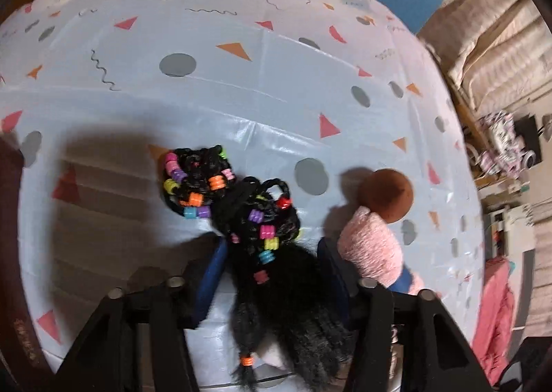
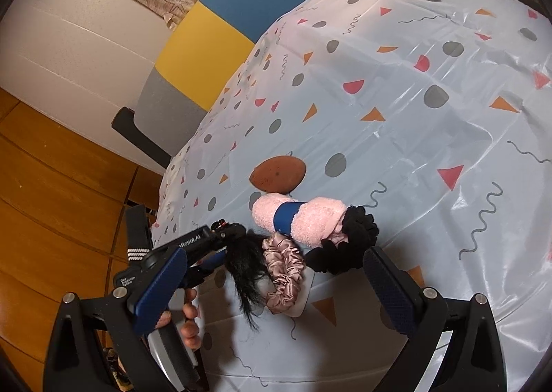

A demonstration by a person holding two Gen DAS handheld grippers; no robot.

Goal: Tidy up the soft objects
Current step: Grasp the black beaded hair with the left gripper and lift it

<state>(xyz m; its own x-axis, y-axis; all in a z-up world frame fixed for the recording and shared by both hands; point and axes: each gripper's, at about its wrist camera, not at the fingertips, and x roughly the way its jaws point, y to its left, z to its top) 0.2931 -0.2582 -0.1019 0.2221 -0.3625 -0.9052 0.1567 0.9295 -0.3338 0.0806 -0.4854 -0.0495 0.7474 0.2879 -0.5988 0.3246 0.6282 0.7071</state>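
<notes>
Fingers of left gripper (image 1: pixel 272 274) straddled the black beaded hairpiece (image 1: pixel 262 240) on the tablecloth (image 1: pixel 241 88); whether they pinched it, cannot tell. Right gripper (image 2: pixel 276 292) sat wide apart, empty, above the pink scrunchie (image 2: pixel 284 269). Pink rolled towel (image 2: pixel 300 218) touched the black scrunchie (image 2: pixel 345 243); brown sponge (image 2: pixel 277 174) just beyond.

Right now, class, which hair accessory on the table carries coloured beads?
The black braided hairpiece between the left gripper fingers; the pink satin scrunchie and black scrunchie are beadless.
</notes>
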